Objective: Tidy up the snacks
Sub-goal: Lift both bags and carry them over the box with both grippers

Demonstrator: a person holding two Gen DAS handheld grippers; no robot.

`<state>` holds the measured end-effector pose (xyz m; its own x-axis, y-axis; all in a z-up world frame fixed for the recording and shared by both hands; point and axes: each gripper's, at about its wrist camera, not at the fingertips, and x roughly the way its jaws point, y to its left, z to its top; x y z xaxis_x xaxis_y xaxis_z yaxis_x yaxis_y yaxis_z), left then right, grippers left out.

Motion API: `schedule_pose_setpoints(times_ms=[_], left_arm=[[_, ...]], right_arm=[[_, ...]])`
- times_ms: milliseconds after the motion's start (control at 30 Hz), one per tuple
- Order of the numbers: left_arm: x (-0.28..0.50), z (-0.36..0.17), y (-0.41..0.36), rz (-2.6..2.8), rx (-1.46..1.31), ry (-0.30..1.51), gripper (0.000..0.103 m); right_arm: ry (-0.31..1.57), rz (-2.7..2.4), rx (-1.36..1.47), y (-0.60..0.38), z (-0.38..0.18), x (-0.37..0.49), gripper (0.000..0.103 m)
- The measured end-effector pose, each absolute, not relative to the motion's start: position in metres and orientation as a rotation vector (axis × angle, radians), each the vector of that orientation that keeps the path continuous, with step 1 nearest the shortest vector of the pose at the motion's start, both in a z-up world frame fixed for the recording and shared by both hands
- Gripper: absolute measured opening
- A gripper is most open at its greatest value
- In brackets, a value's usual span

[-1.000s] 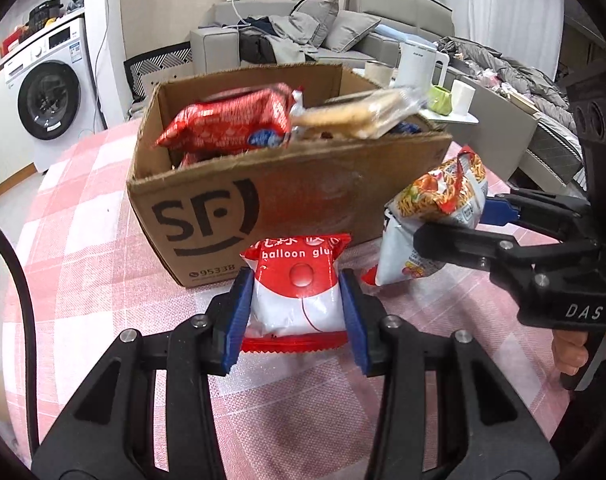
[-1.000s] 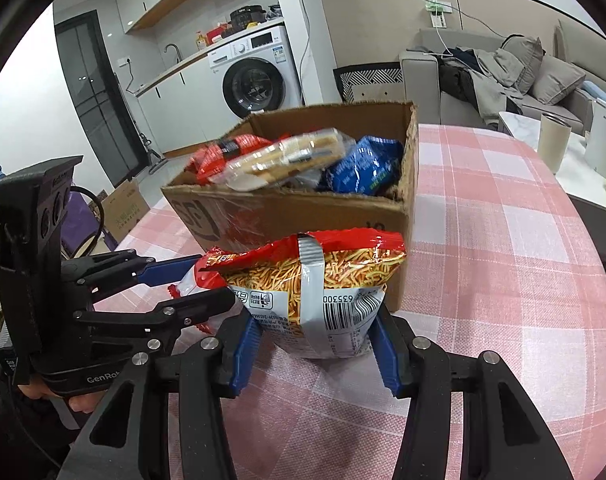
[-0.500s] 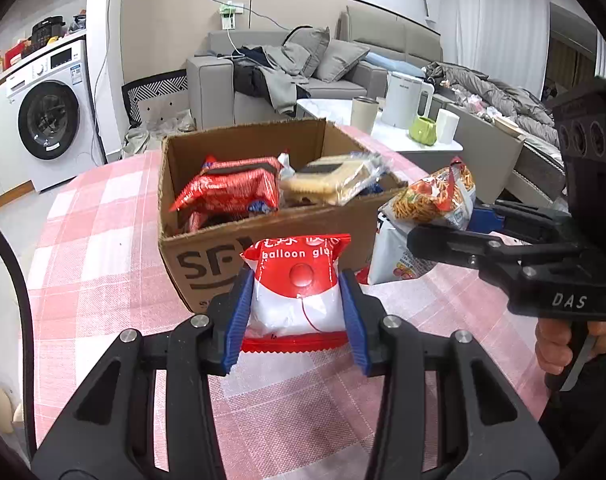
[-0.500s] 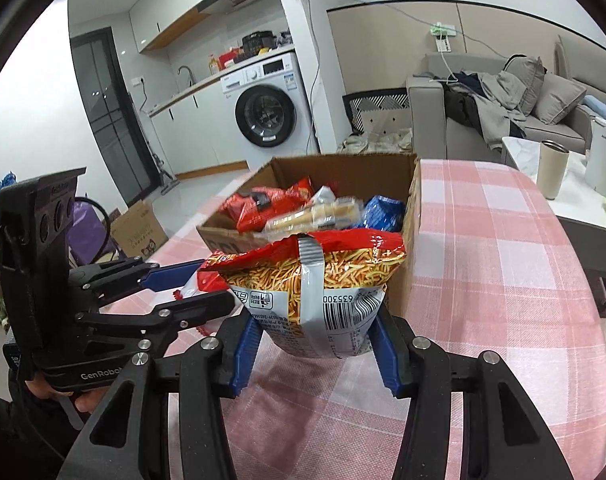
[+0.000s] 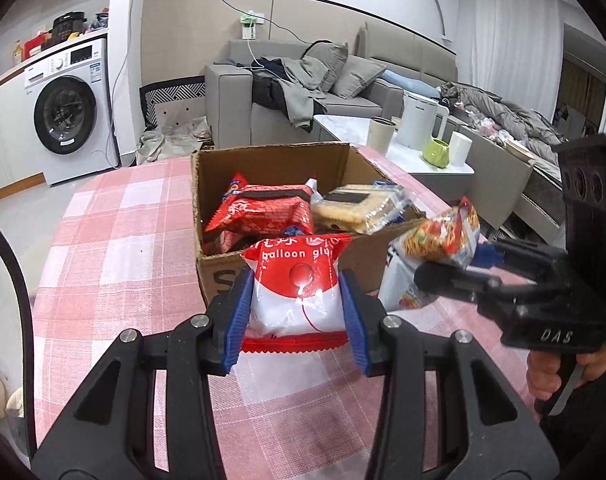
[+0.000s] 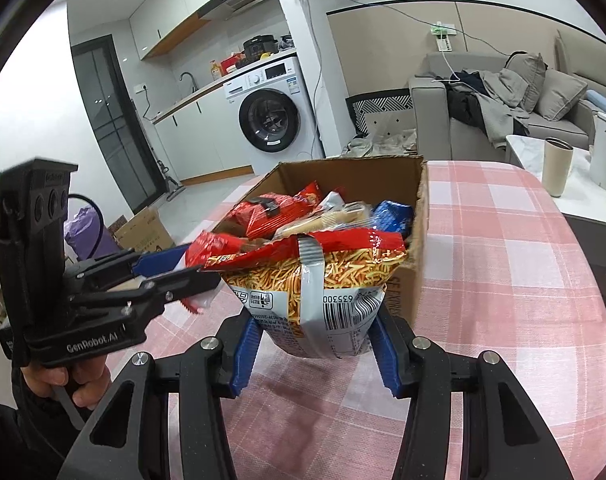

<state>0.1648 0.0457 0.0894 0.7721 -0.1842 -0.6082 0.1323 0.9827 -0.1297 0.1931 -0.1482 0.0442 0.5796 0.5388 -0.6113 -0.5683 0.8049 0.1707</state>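
Observation:
My left gripper [image 5: 297, 316] is shut on a red and white balloon gum pack [image 5: 297, 280], held above the table in front of the cardboard box [image 5: 279, 168]. My right gripper [image 6: 315, 344] is shut on a bag of noodle-stick snack [image 6: 315, 276], held just before the box's [image 6: 417, 220] near right corner. The box holds a red snack bag [image 5: 263, 210], a clear pack of crackers [image 5: 359, 208] and a blue pack [image 6: 393, 216]. Each gripper shows in the other's view: the right one [image 5: 455, 264] beside my left, the left one [image 6: 175, 268] beside my right.
The box stands on a round table with a pink checked cloth [image 5: 115, 240]. Behind are a washing machine [image 5: 69, 112], a grey sofa [image 5: 303, 96] and a side table [image 5: 423, 152] with a kettle, cup and green pot.
Both grippers have risen with their packs, so the inside of the box now shows from above. The grips have not changed.

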Motion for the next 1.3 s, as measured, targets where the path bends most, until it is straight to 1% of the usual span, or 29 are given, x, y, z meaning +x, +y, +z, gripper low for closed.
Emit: schedule_pose_setpoints(times_ms=[267, 700, 1033, 1300], left_arm=[[0.175, 0.1, 0.054, -0.146, -0.117, 0.64, 0.04], [0.195, 0.117, 0.06, -0.121, -0.12, 0.614, 0.04], [0.23, 0.109, 0.062, -0.104, -0.139, 0.621, 0.04], [0.256, 0.096, 0.059, -0.077, -0.108, 0.621, 0.04]], right_arm=[[0.673, 0.641, -0.024, -0.146, 0.051, 0.198, 0.051], [0.611, 0.62, -0.022, -0.145, 0.083, 0.203, 0.051], [0.566, 0.585, -0.025, -0.129, 0.095, 0.219, 0.051], [0.58, 0.575, 0.014, -0.127, 0.09, 0.247, 0.05]])
